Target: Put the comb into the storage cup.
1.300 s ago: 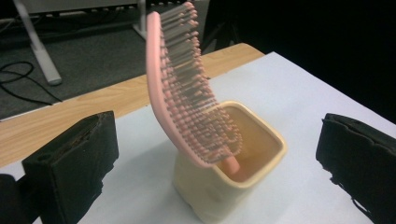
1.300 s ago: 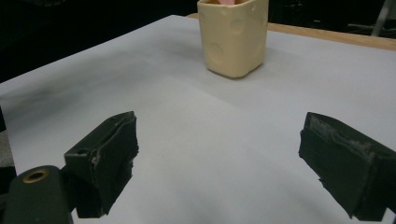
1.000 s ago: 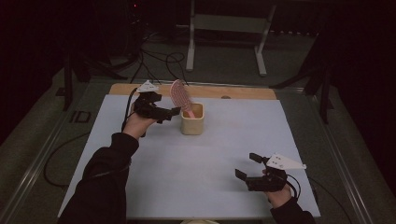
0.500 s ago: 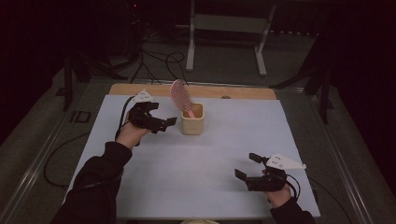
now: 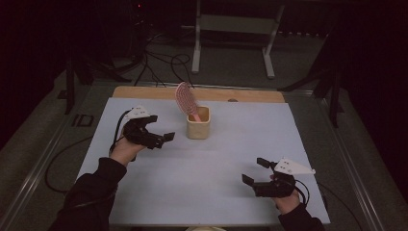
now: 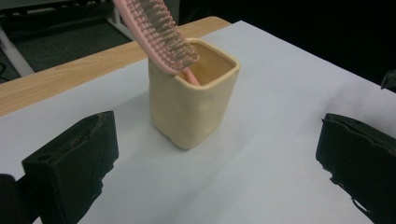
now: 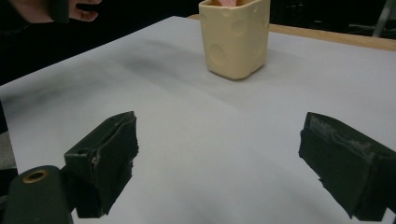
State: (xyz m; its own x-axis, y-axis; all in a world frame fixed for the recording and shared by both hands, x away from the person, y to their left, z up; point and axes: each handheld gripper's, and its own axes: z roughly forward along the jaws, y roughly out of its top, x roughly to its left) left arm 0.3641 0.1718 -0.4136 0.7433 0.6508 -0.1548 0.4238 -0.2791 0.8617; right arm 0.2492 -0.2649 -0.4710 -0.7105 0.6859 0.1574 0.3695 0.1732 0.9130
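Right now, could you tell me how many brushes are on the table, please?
1: a pink brush standing handle-down in the cup, leaning over the rim. Nothing else shows in the cup, though its bottom is hidden.

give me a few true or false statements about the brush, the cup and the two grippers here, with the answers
1. The pink hairbrush stands handle-down in the cream cup. True.
2. The left gripper is shut on the cup. False: its fingers are spread wide, and the cup stands apart beyond them.
3. The cup lies tipped on its side. False: it stands upright on the white table cover.
4. The right gripper is open with nothing between its fingers. True.
5. The right gripper is nearer the cup than the left one. False: the left is close beside it, while the right sits far off by the near edge.
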